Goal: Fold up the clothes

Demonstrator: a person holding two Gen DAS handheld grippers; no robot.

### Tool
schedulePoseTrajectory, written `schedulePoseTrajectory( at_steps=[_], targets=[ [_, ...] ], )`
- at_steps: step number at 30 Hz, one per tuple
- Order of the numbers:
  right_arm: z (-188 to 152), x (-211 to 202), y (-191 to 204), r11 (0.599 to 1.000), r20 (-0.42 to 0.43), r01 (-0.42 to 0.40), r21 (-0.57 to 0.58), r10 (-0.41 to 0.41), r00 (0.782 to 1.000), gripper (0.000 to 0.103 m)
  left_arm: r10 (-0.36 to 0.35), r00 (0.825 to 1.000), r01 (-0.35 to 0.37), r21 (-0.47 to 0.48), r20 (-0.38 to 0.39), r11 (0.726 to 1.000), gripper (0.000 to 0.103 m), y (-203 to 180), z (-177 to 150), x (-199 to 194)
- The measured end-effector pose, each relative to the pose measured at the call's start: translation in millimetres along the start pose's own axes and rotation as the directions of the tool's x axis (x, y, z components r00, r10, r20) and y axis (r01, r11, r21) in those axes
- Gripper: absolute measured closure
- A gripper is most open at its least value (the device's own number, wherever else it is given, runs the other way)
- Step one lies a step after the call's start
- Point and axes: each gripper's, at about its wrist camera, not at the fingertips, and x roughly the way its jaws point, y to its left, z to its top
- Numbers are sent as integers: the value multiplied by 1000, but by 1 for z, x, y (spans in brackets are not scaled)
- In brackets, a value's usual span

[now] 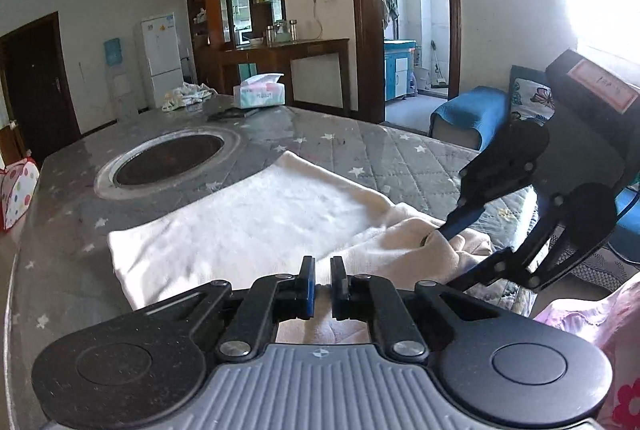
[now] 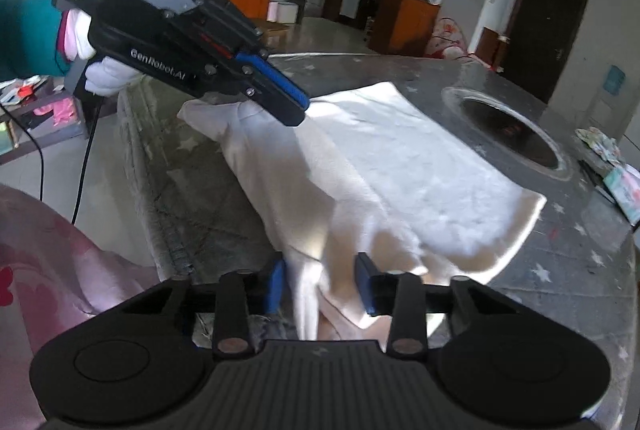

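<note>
— Where's your white garment point(image 1: 256, 222)?
— Spread on the counter point(image 1: 72, 230); your left hand-held gripper point(image 1: 322, 286) looks nearly closed above it, your right hand-held gripper point(image 2: 320, 282) gapes wide around its hem.
— Containers?
— Tissue box point(image 1: 259, 93), tissues poking out.

Soft fleecy white garment point(image 1: 256, 222) on quilted, glossy-covered table point(image 1: 400, 154).

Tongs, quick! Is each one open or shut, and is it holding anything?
Left tongs: shut, pinching the white cloth.
Right tongs: open, with the cloth between them but not gripped.
</note>
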Motion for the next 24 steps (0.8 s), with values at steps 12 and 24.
schedulePoseTrajectory(
  at_steps=[12,24],
  targets=[
    [13,-1,-18,994,1,-31,103,31,1000,93,57,998,-56,56,-12,997,58,-19,-36,-45],
    [23,-4,-31,986,8,-1,169,-1,1000,94,123,990,-107,201,-71,974,66,-26,-60,-30]
  ],
)
